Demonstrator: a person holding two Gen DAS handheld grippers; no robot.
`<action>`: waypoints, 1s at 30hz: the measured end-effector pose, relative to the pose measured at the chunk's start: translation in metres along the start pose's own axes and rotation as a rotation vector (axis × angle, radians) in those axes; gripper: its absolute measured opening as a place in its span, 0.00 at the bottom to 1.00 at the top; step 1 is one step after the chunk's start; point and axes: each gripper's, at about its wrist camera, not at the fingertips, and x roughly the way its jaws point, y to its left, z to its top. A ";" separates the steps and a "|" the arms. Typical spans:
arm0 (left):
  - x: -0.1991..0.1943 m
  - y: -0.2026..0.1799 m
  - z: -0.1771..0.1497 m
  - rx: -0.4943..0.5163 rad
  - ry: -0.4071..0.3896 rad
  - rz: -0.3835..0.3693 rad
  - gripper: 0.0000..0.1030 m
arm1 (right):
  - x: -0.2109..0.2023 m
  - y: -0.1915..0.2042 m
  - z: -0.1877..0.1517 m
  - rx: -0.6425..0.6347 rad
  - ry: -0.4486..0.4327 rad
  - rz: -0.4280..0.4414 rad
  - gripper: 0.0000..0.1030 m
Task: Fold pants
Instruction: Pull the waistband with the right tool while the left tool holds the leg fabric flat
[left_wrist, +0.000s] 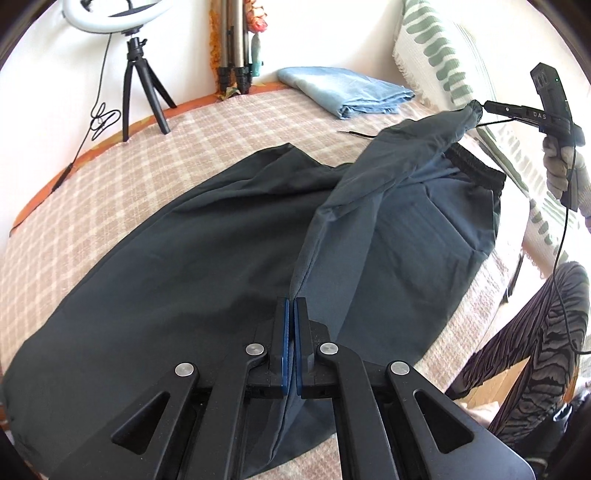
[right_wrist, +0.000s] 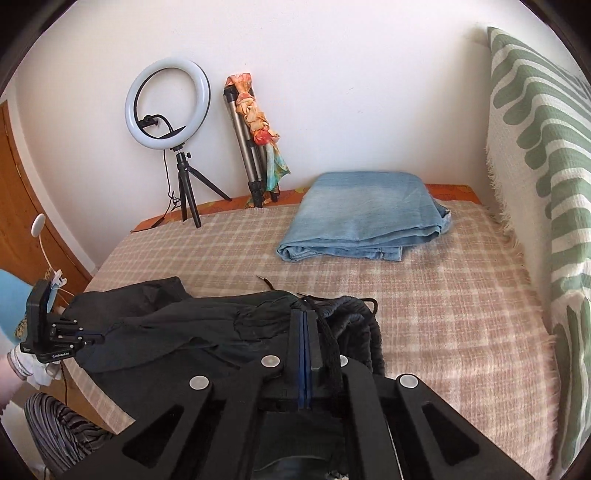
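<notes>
Dark grey pants lie spread on the plaid bed cover. My left gripper is shut on an edge of the fabric at the near side. My right gripper is held up at the far right, shut on a bunched bit near the black elastic waistband. A lifted fold of cloth stretches taut between the two grippers. In the right wrist view my right gripper pinches the pants beside the drawstring, and my left gripper grips the cloth at the left.
Folded light blue jeans lie at the back of the bed. A ring light on a small tripod and a folded tripod stand by the wall. A green-patterned throw rises on the right. The person's striped trouser leg is beside the bed.
</notes>
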 end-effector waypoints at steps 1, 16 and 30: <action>-0.001 -0.005 -0.002 0.027 0.010 0.002 0.01 | -0.006 -0.006 -0.010 0.017 0.000 -0.010 0.00; 0.019 -0.048 -0.016 0.195 0.096 0.061 0.01 | 0.033 -0.018 -0.070 0.214 0.176 0.030 0.59; 0.017 -0.042 -0.019 0.168 0.081 0.072 0.01 | 0.080 -0.020 -0.078 0.352 0.260 0.072 0.08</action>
